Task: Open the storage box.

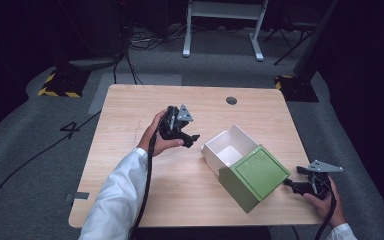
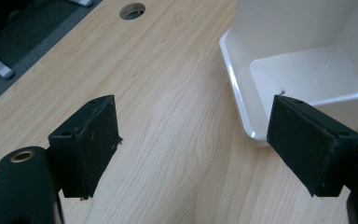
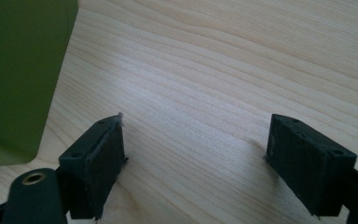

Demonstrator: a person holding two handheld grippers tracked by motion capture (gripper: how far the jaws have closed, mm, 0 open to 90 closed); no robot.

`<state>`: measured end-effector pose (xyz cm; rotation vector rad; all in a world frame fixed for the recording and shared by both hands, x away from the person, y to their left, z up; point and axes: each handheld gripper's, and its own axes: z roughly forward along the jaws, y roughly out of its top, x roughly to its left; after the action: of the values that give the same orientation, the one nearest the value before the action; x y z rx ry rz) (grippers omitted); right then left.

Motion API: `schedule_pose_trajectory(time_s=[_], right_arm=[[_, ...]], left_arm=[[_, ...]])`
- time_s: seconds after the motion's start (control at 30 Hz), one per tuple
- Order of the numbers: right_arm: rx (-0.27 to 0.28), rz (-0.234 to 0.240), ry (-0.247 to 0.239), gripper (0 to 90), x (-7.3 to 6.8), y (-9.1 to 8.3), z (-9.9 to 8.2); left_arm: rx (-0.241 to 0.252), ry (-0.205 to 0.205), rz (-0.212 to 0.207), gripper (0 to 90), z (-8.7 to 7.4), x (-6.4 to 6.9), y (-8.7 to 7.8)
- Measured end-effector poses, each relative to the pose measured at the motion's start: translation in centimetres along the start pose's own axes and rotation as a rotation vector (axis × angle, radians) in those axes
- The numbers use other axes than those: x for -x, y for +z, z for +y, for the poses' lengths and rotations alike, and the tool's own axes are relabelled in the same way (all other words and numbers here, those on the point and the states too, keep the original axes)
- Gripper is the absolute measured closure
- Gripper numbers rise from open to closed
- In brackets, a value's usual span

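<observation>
On the floor [image 1: 40, 165], a white "4" [image 1: 70, 129] reads clearly.

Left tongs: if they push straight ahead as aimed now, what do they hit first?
Most likely the white box. The left tongs are open with nothing between the jaws, bare table ahead, and the box's near corner sits just off the right-hand jaw. Depth is unclear; aimed down, they might touch the table first.

Bare light wooden tabletop [image 1: 145, 102] lies open left of the white rectangular plastic box [image 1: 225, 147] and its half-slid green lid [image 1: 255, 175], the only obstruction.
</observation>
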<state>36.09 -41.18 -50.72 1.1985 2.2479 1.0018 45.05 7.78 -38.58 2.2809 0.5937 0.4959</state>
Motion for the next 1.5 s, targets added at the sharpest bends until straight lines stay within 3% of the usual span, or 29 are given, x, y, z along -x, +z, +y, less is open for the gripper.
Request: schedule_pose_trajectory(time_s=[0.07,0.5,0.83,0.97,1.13,1.5], right_arm=[[0.000,0.000,0.000,19.2,0.0,0.0,0.0],[0.001,0.000,-0.001,19.3,0.0,0.0,0.0],[0.000,0.000,-0.001,19.3,0.0,-0.1,-0.1],[0.000,0.001,0.000,19.2,0.0,-0.1,0.0],[0.000,0.000,0.000,19.3,0.0,-0.1,-0.1],[0.000,0.001,0.001,19.3,0.0,-0.1,-0.1]], left_arm=[[-0.022,0.022,0.011,17.0,-0.4,0.2,-0.4],[-0.089,0.028,0.071,17.1,-4.6,0.7,-1.7],[-0.126,-0.008,0.124,17.2,-8.9,1.0,-3.3],[-0.119,-0.034,0.119,17.2,-10.3,1.2,-3.7],[-0.156,-0.024,0.129,17.2,-12.2,1.6,-4.2],[-0.184,-0.056,0.145,17.1,-15.3,2.2,-5.2]])
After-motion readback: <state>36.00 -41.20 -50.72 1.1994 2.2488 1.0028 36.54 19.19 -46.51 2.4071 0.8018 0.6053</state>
